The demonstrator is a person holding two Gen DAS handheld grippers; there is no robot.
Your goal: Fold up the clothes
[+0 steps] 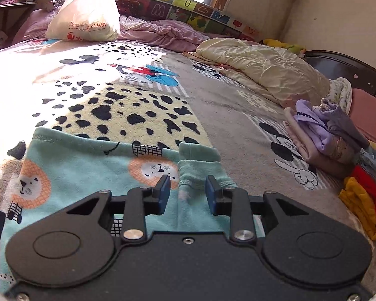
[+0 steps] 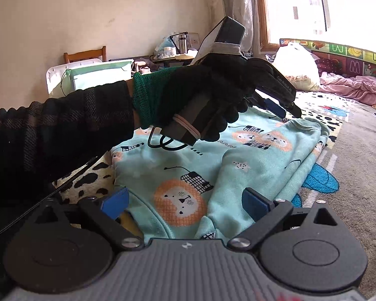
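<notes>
Left tongs [image 1: 187,192] stand apart, pads either side of a folded-in sleeve cuff [image 1: 200,168] on the mint lion-print top [image 1: 92,168], not clamped. Right tongs [image 2: 185,200] also apart, wide, low over the near edge of the same top [image 2: 213,165], nothing between the pads that they pinch. The top lies flat on the bed blanket [image 1: 127,105], one sleeve [image 2: 258,165] laid across the body, so it looks part-folded. A gloved hand [image 2: 208,92] holds the left tool over the far part of the top. Judgement: a good fold needs both tongs to bite matching edge points through all layers, lift level, keep the sleeve tucked in. Risk: soft fleece slips or bunches. Folded stack [image 1: 320,138] sits at right, well apart.
</notes>
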